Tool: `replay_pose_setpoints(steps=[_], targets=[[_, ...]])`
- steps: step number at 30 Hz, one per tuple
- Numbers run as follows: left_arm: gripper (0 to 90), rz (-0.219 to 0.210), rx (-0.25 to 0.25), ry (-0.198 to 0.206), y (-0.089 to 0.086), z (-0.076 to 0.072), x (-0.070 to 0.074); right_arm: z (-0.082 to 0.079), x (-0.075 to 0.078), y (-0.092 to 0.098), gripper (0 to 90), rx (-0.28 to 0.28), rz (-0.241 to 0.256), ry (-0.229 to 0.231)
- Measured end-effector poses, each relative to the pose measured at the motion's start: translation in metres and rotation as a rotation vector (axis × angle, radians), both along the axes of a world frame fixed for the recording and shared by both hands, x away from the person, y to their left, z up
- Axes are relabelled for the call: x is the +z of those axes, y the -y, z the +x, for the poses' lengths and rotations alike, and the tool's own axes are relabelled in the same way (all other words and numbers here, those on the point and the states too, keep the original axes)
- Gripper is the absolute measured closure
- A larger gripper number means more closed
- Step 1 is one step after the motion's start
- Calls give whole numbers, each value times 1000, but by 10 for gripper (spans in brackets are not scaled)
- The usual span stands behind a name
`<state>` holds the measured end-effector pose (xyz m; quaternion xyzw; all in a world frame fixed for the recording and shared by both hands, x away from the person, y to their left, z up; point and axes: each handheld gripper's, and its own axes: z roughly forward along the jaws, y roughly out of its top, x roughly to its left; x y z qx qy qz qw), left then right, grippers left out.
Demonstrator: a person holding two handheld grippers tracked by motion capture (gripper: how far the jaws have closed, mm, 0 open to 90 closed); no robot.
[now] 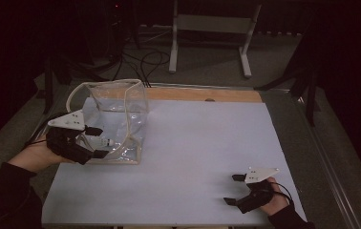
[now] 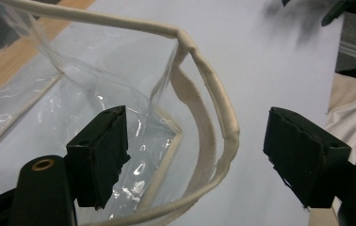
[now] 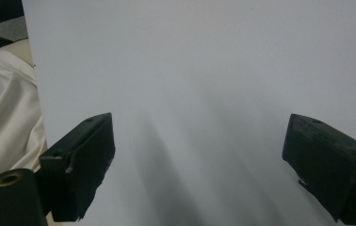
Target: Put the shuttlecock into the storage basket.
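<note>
Nearest the high camera, at about 5 o'clock on the table (image 1: 193, 157): right gripper (image 1: 235, 189), held low over the pale sheet by a hand in a dark sleeve, grey three-cornered plate on top. Jaws stand wide apart with nothing between them; the right gripper view (image 3: 198, 157) shows bare white surface between the two black jaws and pale fabric at its 9 o'clock edge.

At about 9 o'clock on the table: left gripper (image 1: 97, 141), held in the person's left hand (image 1: 37, 155), plate on top. Jaws are spread, one inside and one outside the near wall of the clear bag; the left gripper view (image 2: 195, 150) shows the cream-corded rim passing between the jaws, touching neither.

Toward 10 o'clock: clear plastic bag (image 1: 116, 119), standing open-mouthed, cream piping along rim and seams, base flat on the sheet.

At 12 o'clock edge: strip of bare wood (image 1: 202, 94). Beyond it, on the floor: white stand legs (image 1: 209, 28) and black cables (image 1: 145, 62).
</note>
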<state>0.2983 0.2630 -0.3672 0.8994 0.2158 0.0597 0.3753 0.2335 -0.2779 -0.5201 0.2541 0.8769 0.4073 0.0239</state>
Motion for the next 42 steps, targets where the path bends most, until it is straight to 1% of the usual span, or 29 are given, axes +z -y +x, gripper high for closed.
replay_pose_setpoints(steps=[1,3,4,5,7,9,10,11,13,14,16,19,23,27,29,30,32,36,38,39,42], targets=[[209,-2,3,0,0,0,0,0,0,0,98,0,0,1],[171,3,0,0,1,0,0,0,0,1,98,-2,2,3],[154,-1,4,-6,1,1,0,0,0,1,98,-2,3,3],[153,-1,6,-8,2,1,0,0,1,1,98,-3,5,2],[100,-10,3,-19,2,1,1,0,1,1,98,-2,6,3],[86,-8,9,-12,3,1,1,0,1,1,98,-2,5,4],[50,-13,9,-16,3,1,1,0,1,1,98,-2,5,4],[24,-13,13,-11,3,1,2,0,1,1,98,-3,4,4],[5,-10,13,-10,4,1,2,0,1,1,98,-2,5,5],[5,-13,20,-5,4,1,3,0,1,1,98,-3,4,4],[4,-25,17,-6,5,1,4,0,1,1,98,-2,5,5],[4,-28,15,-2,6,0,5,0,1,1,98,-3,6,3],[4,-47,1,1,11,-2,7,0,2,1,98,-6,7,4],[4,-53,-6,17,16,-4,9,0,2,1,98,-5,7,3],[4,-58,-10,16,18,-5,9,0,2,1,98,-5,6,5],[4,-62,-13,25,21,-7,9,0,2,1,98,-6,7,3],[4,-71,-17,27,23,-7,9,0,2,1,98,-6,8,1],[4,-70,-14,33,26,-9,9,0,2,1,98,-5,10,3],[4,-63,-17,38,29,-10,9,0,2,1,98,-6,7,3],[4,-66,-25,34,30,-11,8,0,2,1,98,-7,8,3],[4,-67,-29,39,33,-14,8,0,2,1,98,-7,8,1]])
